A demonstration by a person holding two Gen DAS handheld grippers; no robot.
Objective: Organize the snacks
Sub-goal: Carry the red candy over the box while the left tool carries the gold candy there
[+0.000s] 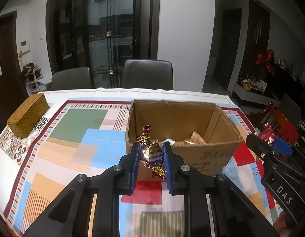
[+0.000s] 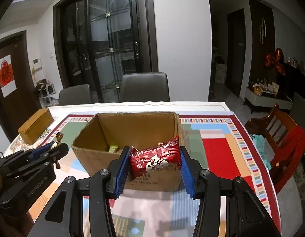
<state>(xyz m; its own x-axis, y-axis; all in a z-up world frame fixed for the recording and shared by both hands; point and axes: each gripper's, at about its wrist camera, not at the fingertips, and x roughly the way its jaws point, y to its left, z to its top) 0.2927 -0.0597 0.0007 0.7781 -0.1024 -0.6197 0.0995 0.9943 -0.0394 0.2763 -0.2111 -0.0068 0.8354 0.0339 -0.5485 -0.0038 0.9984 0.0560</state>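
My left gripper (image 1: 151,154) is shut on a twist-wrapped candy (image 1: 152,154) in red, gold and striped foil, held just in front of the near wall of an open cardboard box (image 1: 221,150). My right gripper (image 2: 154,158) is shut on a red snack packet (image 2: 155,159) with white print, also before the box (image 2: 89,158). A few wrapped snacks (image 1: 195,138) lie inside the box, among them a green one (image 2: 113,148). Each gripper shows in the other's view: the right gripper (image 1: 271,140) at the right edge, the left gripper (image 2: 53,148) at the left edge.
A patchwork-patterned tablecloth (image 1: 73,138) covers the table. A woven lidded box (image 1: 27,116) sits at the far left corner. Two grey chairs (image 1: 147,73) stand behind the table, and a wooden chair with red cloth (image 2: 285,138) stands to the right.
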